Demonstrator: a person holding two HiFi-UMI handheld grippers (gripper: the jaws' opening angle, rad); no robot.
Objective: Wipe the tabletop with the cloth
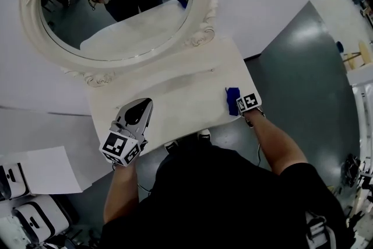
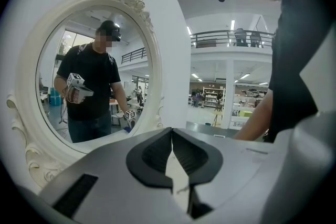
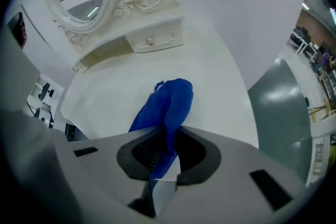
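Observation:
A blue cloth lies bunched on the right end of the white tabletop, near its front edge. My right gripper is shut on it. In the right gripper view the cloth runs from between the jaws forward and droops onto the tabletop. My left gripper hovers over the tabletop's left front part, jaws pointing toward the mirror. In the left gripper view this gripper is shut with nothing in it.
An oval mirror in an ornate white frame stands along the back of the table, with a small drawer at its base. Grey-green floor lies to the right. A white sheet and cases sit lower left.

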